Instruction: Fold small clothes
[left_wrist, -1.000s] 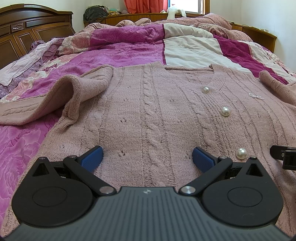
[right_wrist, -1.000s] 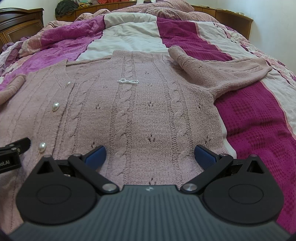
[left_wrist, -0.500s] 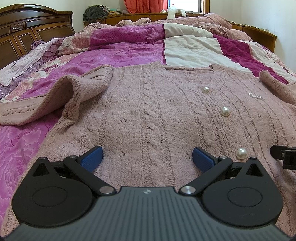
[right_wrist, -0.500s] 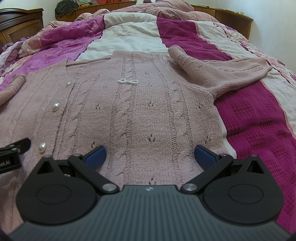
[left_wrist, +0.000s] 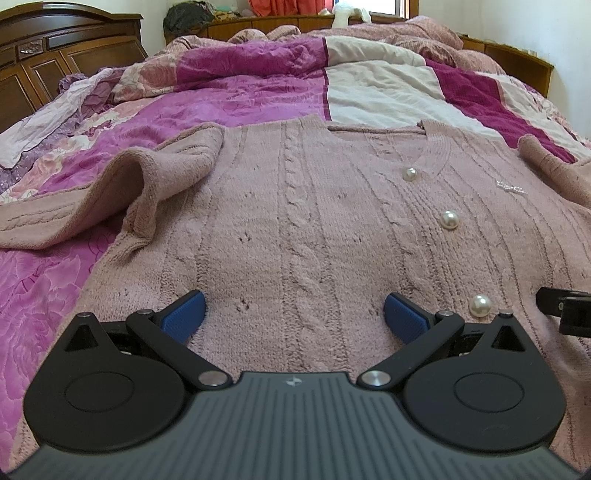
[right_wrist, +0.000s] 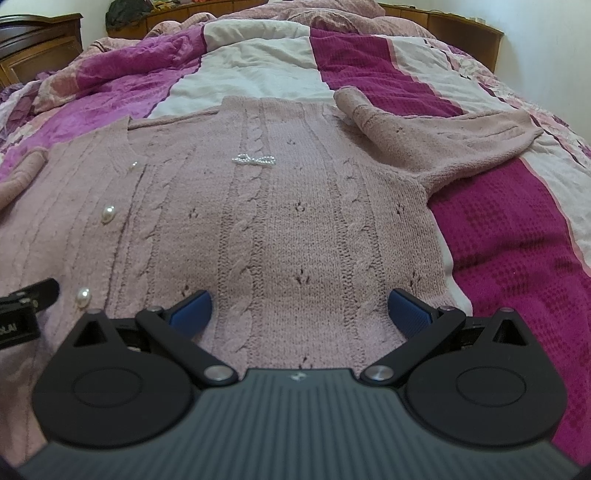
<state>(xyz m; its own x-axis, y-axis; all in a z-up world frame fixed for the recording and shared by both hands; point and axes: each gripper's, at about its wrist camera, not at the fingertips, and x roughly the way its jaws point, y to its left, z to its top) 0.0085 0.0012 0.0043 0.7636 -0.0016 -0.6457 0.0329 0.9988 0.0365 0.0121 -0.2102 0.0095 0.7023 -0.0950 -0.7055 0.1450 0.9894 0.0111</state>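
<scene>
Surface: bed covered by a patchwork quilt (left_wrist: 236, 99) in magenta, floral pink, white and deep crimson bands; rumpled toward the far end. Dark wooden headboard (left_wrist: 66, 48) at far left; low wooden ledge (right_wrist: 458, 33) along the far and right sides; pale wall on the right. A dark heap (left_wrist: 188, 18) sits on the far ledge, beside orange-red curtains (left_wrist: 284, 5) and a window edge.

Task item: dusty-pink cable-knit cardigan (left_wrist: 314, 229), laid flat, front up, in the middle of the quilt, neckline toward the far end. Three pearl buttons (left_wrist: 448, 220) run down its front; a small beaded bow (right_wrist: 254, 160) is pinned to the chest. Left sleeve (left_wrist: 122, 195) lies bunched and partly raised on the quilt at left; right sleeve (right_wrist: 443, 147) stretches right across the crimson band, with its near part folded back.

Hidden or unclear: the cardigan's near hem is covered by both gripper bodies. The dark heap and a white object on the far ledge are too small to identify. Only a black edge of each gripper shows in the other's view.

Pose: left gripper (left_wrist: 294, 319) low over the left half of the cardigan, fingers spread wide, blue pads (left_wrist: 183, 320) just above or on the knit; contact cannot be told. Right gripper (right_wrist: 300, 314) likewise over the right half, fingers spread wide, holding nothing.
</scene>
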